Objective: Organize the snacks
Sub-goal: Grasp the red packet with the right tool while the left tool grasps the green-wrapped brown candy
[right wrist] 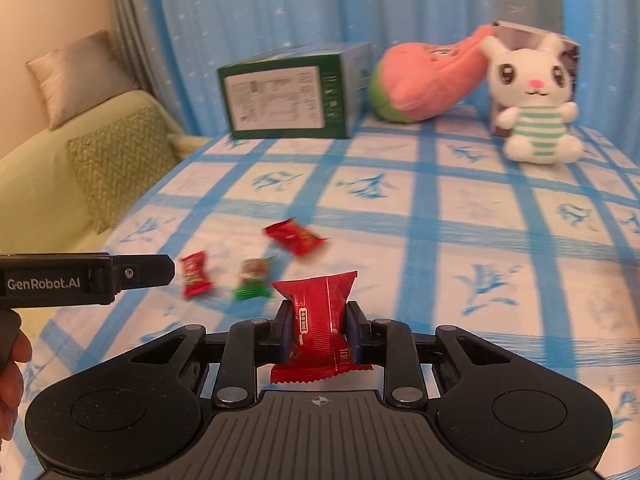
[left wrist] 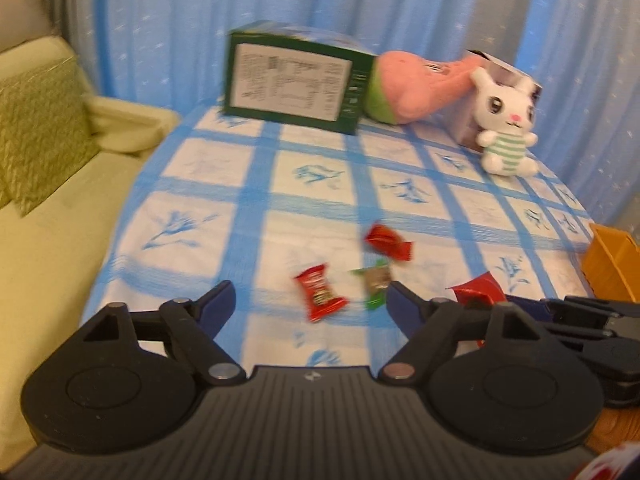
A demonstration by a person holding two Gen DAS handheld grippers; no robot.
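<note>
Red snack packet (right wrist: 320, 320) sits low centre in the right wrist view, pinched upright btw the two pads of the right tool (right wrist: 318, 330), lifted just above the cloth. Three more snacks lie loose on the bench (right wrist: 440, 216), left of & beyond it: small red candy (right wrist: 195, 274), green-wrapped candy (right wrist: 253, 279) just beside that, and a larger red packet (right wrist: 295, 237) a bit farther back, all blurred. In the left wrist view the same trio shows mid-lower frame: small red candy (left wrist: 320, 298), green-wrapped candy (left wrist: 376, 282), larger red packet (left wrist: 388, 241). Left tool (left wrist: 310, 300) is spread wide, nothing btw its fingers, hovering w/ the small red candy in the gap's line of sight; contact can't be told. Right tool w/ its red snack packet (left wrist: 478, 290) shows at lower right there, beside an orange bin (left wrist: 612, 264) at the right edge. Bench wears a blue & white checked cloth. At the back: green box (right wrist: 288, 96) on its side, pink plush (right wrist: 424, 76) leaning next to it, white bunny plush (right wrist: 534, 100) sitting upper right against a small carton. Blue curtain (right wrist: 260, 8) behind; sofa w/ green cushion (right wrist: 120, 160) at left.
</note>
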